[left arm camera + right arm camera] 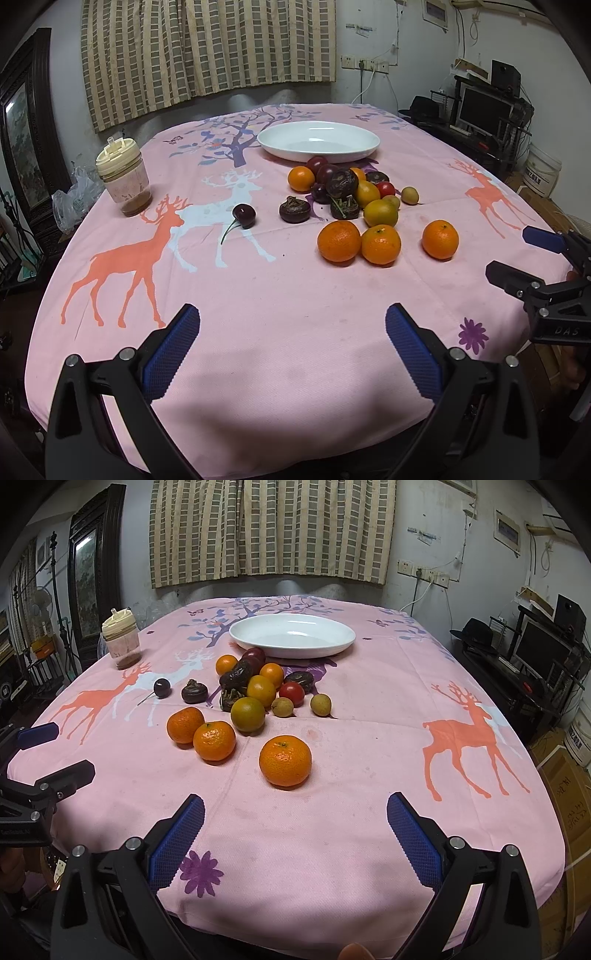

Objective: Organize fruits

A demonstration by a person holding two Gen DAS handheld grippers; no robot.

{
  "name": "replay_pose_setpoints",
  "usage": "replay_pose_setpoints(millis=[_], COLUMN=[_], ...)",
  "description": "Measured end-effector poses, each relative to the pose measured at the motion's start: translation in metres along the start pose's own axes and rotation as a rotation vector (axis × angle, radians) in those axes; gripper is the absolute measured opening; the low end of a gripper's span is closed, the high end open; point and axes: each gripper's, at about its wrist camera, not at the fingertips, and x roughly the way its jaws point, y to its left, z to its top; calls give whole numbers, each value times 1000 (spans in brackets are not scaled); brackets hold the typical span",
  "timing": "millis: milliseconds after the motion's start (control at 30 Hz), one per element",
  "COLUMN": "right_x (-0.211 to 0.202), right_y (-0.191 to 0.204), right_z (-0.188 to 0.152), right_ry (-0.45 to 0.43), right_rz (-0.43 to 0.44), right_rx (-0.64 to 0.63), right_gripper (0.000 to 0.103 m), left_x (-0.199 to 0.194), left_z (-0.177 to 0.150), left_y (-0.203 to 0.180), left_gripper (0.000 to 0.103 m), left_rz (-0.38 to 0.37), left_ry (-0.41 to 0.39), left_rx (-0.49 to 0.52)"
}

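Note:
A pile of mixed fruit point(347, 188) point(255, 686) lies mid-table in front of an empty white oval plate point(318, 141) point(291, 635). Three mandarins sit nearest: a touching pair point(358, 242) point(201, 734) and a lone one point(440, 239) point(285, 761). A dark cherry point(243, 215) point(161, 688) with a stem lies apart at the left. My left gripper point(291, 317) is open and empty above the near tablecloth. My right gripper point(295, 805) is open and empty, just short of the lone mandarin. Each gripper shows at the other view's edge.
A lidded plastic jar point(123, 177) point(121, 642) stands at the table's far left. The pink deer-print tablecloth point(277, 332) point(332, 849) covers the table. A desk with a monitor point(484, 110) stands to the right, a dark framed cabinet point(22, 140) to the left.

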Motion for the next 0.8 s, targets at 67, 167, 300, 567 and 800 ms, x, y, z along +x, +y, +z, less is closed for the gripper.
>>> replay_pose_setpoints(millis=[67, 167, 300, 567, 800], right_x=[0, 0, 0, 1, 1], right_y=[0, 0, 0, -1, -1], right_z=[0, 0, 0, 0, 0], right_ry=[0, 1, 1, 1, 1], right_rz=[0, 1, 1, 0, 0], right_rx=[0, 0, 0, 1, 2], right_gripper=[99, 99, 99, 99, 99], left_x=[0, -1, -2, -2, -1], left_z=[0, -1, -2, -4, -7], left_y=[0, -1, -2, 0, 1], left_gripper=[98, 98, 98, 98, 98], left_rz=[0, -1, 1, -2, -1], left_ry=[0, 1, 3, 7, 12], left_rx=[-1, -1, -2, -8, -9])
